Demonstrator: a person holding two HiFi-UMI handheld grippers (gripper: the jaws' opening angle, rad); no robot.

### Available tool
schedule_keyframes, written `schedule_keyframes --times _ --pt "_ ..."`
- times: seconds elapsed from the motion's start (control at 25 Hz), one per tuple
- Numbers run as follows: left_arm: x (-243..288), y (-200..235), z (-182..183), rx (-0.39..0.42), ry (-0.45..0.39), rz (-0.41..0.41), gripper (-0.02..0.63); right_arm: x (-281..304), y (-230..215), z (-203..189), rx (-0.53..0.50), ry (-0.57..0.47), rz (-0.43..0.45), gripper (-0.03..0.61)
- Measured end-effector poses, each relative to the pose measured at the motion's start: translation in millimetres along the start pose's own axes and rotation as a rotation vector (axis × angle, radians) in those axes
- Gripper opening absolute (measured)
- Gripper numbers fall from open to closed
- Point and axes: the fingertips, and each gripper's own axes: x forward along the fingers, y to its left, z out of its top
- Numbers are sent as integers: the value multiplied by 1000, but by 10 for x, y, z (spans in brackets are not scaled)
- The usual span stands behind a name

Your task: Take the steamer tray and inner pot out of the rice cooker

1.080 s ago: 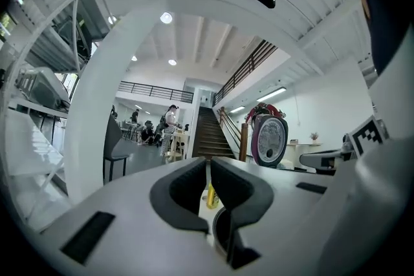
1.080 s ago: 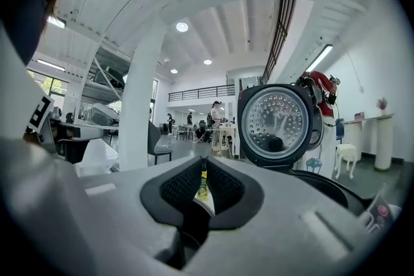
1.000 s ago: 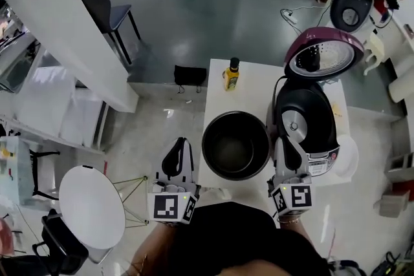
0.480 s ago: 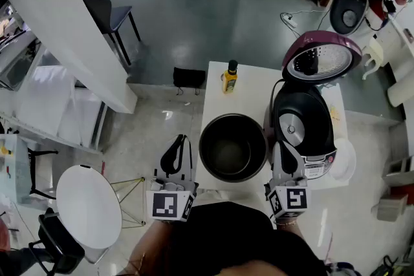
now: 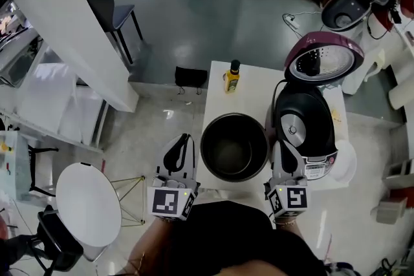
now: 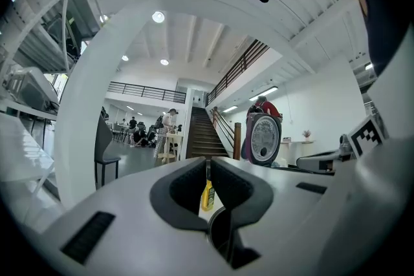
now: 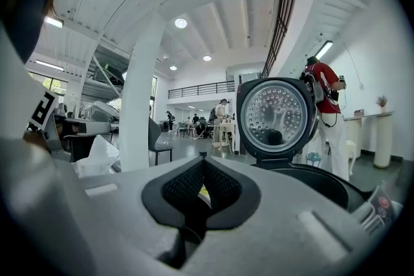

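**A:** Start with the head view. Where does the task's gear sit?

**B:** The inner pot (image 5: 234, 147) is out of the cooker. It stands on the white table (image 5: 249, 92), low in the centre of the frame, dark and empty inside. Just right of it is the rice cooker (image 5: 315, 132), with its lid (image 5: 323, 56) thrown back toward the upper right. The cooker's well is bare, with a silvery disc at the bottom. A yellow bottle (image 5: 230, 77) stands near the table's far edge, well apart from the pot. A pale round thing (image 5: 347, 161) peeks out at the cooker's right. I cannot tell whether that is the steamer tray.

**A:** And the tools?

**B:** The left gripper (image 5: 183, 139) is beside the table's left edge, lower left of the pot. The right gripper (image 5: 284, 147) lies against the cooker's near side, by the pot's right rim. Both point up the frame.

**A:** What does the left gripper view show?

**B:** The left gripper (image 6: 207, 165) has its jaws drawn almost together, with only a thin slit between them and nothing held. The yellow bottle (image 6: 207, 196) shows through the slit. The lid (image 6: 264, 139) stands right of centre.

**A:** And the right gripper view?

**B:** The right gripper (image 7: 204, 161) has its pads meeting and grips nothing. The lid (image 7: 277, 114) stands upright, right of centre. The rice cooker (image 7: 323, 183) fills the lower right with its dark body.
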Motion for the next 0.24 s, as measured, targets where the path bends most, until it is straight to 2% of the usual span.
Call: schedule_keyframes --times 0.24 --pt "-5 1 -28 -28 3 -12 23 14 51 -11 -1 5 19 5"
